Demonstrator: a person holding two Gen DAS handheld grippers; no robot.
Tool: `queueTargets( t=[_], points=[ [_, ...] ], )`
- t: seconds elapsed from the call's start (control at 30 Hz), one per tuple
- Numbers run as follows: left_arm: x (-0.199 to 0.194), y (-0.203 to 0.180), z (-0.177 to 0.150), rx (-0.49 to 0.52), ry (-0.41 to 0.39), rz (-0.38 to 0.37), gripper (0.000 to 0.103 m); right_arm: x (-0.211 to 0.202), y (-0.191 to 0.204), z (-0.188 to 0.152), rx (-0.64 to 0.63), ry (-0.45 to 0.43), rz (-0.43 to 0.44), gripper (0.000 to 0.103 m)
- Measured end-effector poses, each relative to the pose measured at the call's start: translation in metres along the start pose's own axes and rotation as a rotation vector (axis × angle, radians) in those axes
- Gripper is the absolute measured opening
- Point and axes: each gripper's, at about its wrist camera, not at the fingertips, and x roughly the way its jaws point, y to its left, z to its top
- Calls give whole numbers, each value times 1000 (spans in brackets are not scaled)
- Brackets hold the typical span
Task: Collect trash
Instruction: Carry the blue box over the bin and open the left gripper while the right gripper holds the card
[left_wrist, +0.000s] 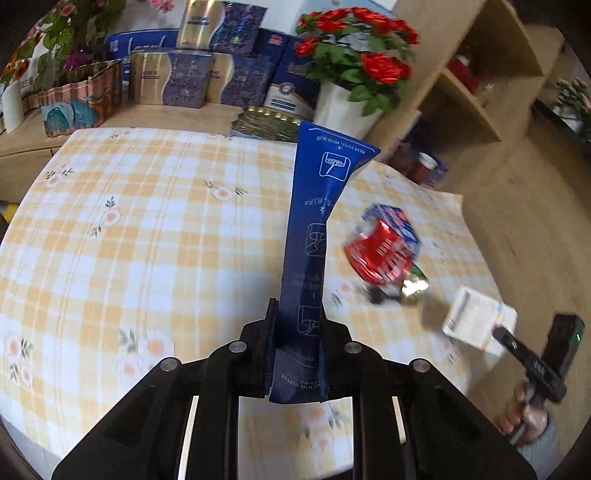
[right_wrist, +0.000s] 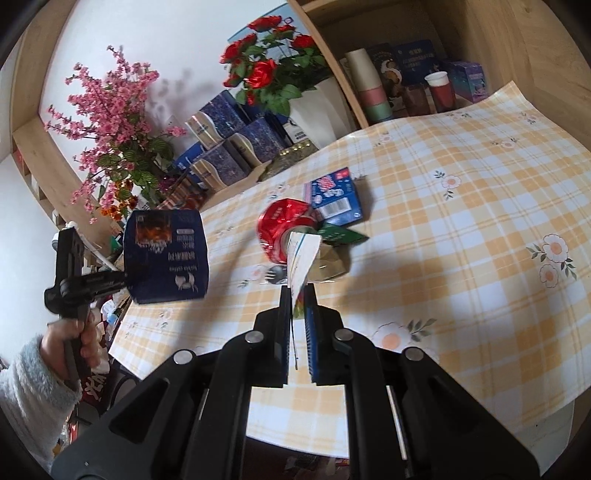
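My left gripper (left_wrist: 295, 354) is pinching a dark blue coffee pouch (left_wrist: 314, 236), flattened between the jaws and sticking out ahead of them, lifted clear above the checked tablecloth (left_wrist: 147, 240). From the right wrist camera I see the same pouch (right_wrist: 166, 254) held out over the table's left edge, with a hand (right_wrist: 70, 339) in a pale fleecy sleeve (right_wrist: 26, 384) gripping the handle below it.

My right gripper (right_wrist: 297, 317) is pressed together on a thin white paper wrapper (right_wrist: 303, 258), which curls up from between the jaws. In the left wrist view that wrapper (left_wrist: 480, 317) hangs off the table's right side, beyond the cloth's edge.

More trash lies on the cloth toward the right edge: a crushed red can (right_wrist: 284, 225), a small blue carton (right_wrist: 332, 199) just beside it on the far side, a green scrap (right_wrist: 340, 234) and a crumpled silvery bit (right_wrist: 328, 264) nearer me. The left wrist view shows the can (left_wrist: 380, 254) blurred.

Past the far edge of the table stands a row of blue and gold boxes (left_wrist: 184, 77), a white pot of red roses (left_wrist: 354, 55) near the far right corner, and pink blossom sprays (right_wrist: 107, 122) toward the far left. A wooden shelf (right_wrist: 406, 74) behind the far right corner holds stacked paper cups (right_wrist: 373, 88) and a red cup (right_wrist: 441, 90).
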Motion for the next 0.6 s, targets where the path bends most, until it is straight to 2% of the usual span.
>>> queueTargets(
  t=[0.3,0.6],
  points=[
    [-61,-40,-81,107,73,-90,17,-36,37,-29,-9,4,36,11],
    [-73,-75,-167,252,224,-111,17,-68,50,-64,-10,12,45,11]
  ],
)
